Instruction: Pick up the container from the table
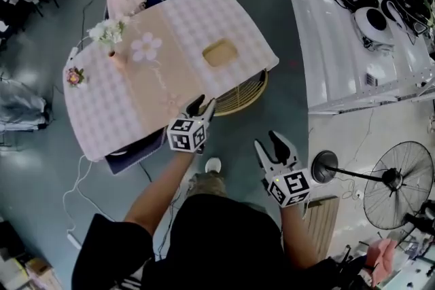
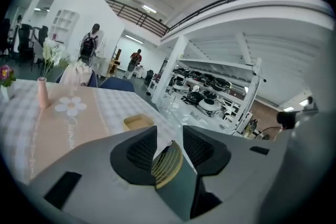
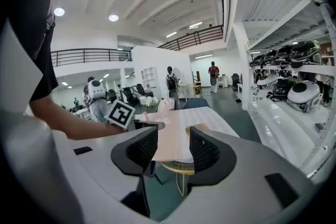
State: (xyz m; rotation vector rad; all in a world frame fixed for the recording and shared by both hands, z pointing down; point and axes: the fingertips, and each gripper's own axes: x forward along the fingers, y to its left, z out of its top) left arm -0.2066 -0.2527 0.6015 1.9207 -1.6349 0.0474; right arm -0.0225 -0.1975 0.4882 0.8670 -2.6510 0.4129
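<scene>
The container (image 1: 221, 52) is a shallow tan tray lying on the checked tablecloth of the table (image 1: 122, 112), near its right end. My left gripper (image 1: 202, 105) hovers at the table's near edge, short of the container, jaws open and empty. In the left gripper view the container (image 2: 138, 122) lies ahead and slightly left of the left gripper (image 2: 168, 147). My right gripper (image 1: 272, 146) hangs open over the floor, away from the table. Seen from the right gripper (image 3: 172, 149), the container (image 3: 199, 127) shows partly behind one jaw.
A gold wire chair (image 1: 241, 95) is tucked under the table's near edge. A vase of white flowers (image 1: 112, 37) and a small flower pot (image 1: 75, 77) stand at the table's left. White shelving with helmets (image 1: 353, 44) runs on the right; a fan (image 1: 397, 180) stands nearby.
</scene>
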